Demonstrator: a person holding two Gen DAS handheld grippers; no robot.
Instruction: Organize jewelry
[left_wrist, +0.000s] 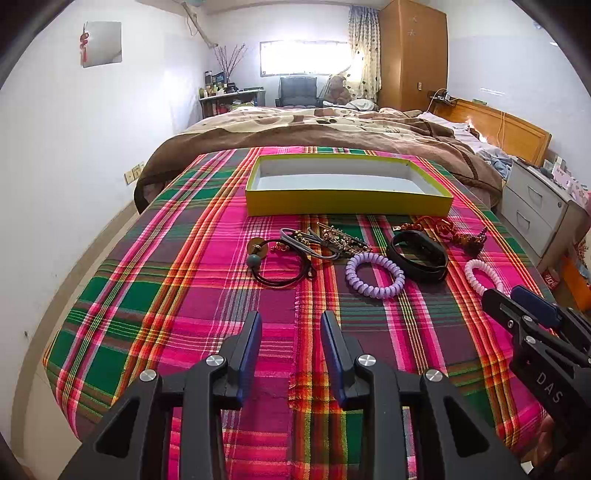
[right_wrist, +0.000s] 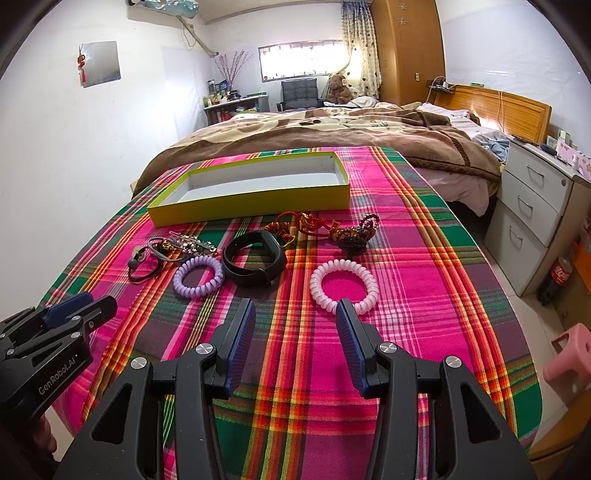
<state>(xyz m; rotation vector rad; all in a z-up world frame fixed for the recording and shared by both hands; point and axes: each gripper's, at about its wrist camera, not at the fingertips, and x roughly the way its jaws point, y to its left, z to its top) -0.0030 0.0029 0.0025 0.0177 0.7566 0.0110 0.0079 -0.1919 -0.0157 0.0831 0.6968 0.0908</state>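
Nothing is sorted: the yellow box (left_wrist: 347, 206) sits empty (jewelry lies beside it). Left gripper (left_wrist: 291, 325) and right gripper (right_wrist: 295, 314) gape, holding nothing.

Bedroom with white walls (left_wrist: 74, 122). Bright window (left_wrist: 304, 57) at the far end, patterned curtain (left_wrist: 364, 48) beside it. Tall wooden wardrobe (left_wrist: 413, 55), wooden headboard (left_wrist: 498, 129), brown blanket (left_wrist: 314, 136), grey chair (left_wrist: 298, 91), grey drawer cabinet (right_wrist: 532, 218).

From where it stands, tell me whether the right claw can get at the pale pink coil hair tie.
Probably yes. The right claw stands open, and the pale pink coil hair tie lies just ahead of it on bare plaid cloth, with nothing between them.
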